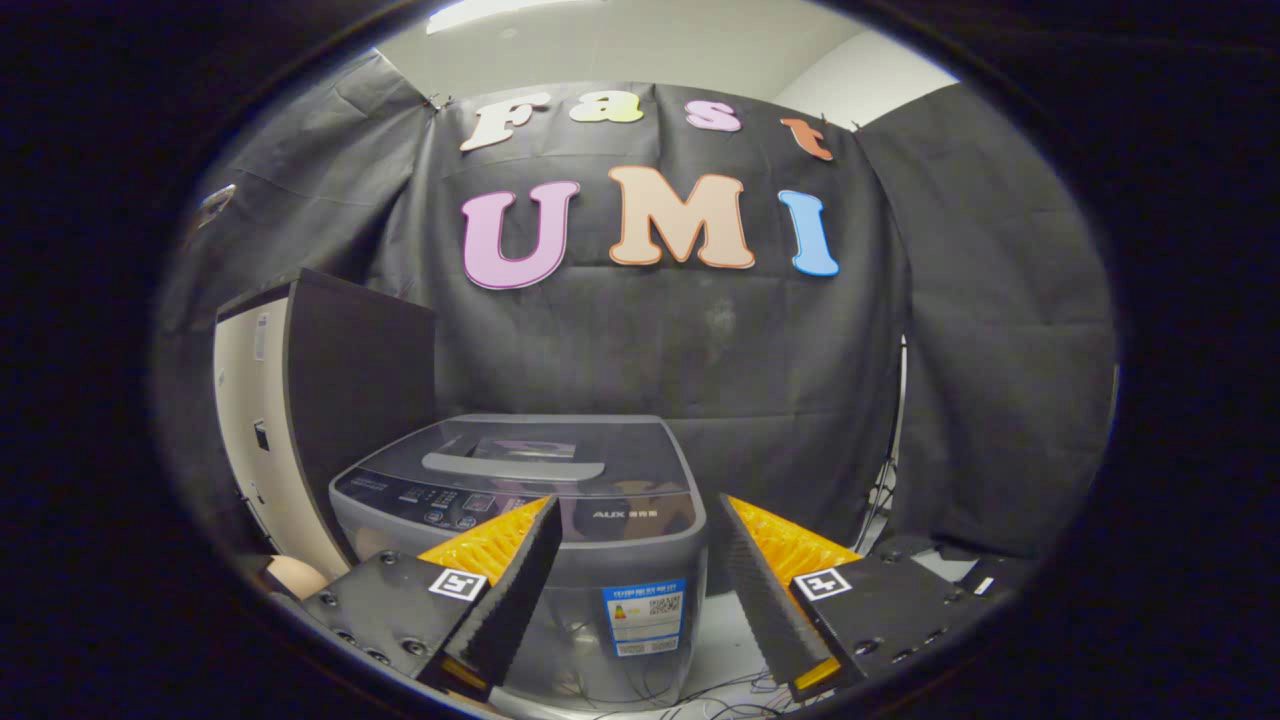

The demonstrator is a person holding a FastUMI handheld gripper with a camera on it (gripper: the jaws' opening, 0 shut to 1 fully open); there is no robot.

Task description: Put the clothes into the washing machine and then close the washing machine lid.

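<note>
A grey top-loading washing machine [560,520] stands just ahead of my fingers, low on the floor. Its transparent lid [545,450] lies flat and shut, with a pale handle across it and a dark control panel along the front. My gripper [640,520] is open, its two fingers spread wide apart with nothing between them; the machine's front shows through the gap. No clothes appear in this view.
A tall dark cabinet [340,390] with a pale front stands left of the machine. Loose cables [720,695] lie on the floor below the machine's front. A black cloth wall hangs close behind the machine.
</note>
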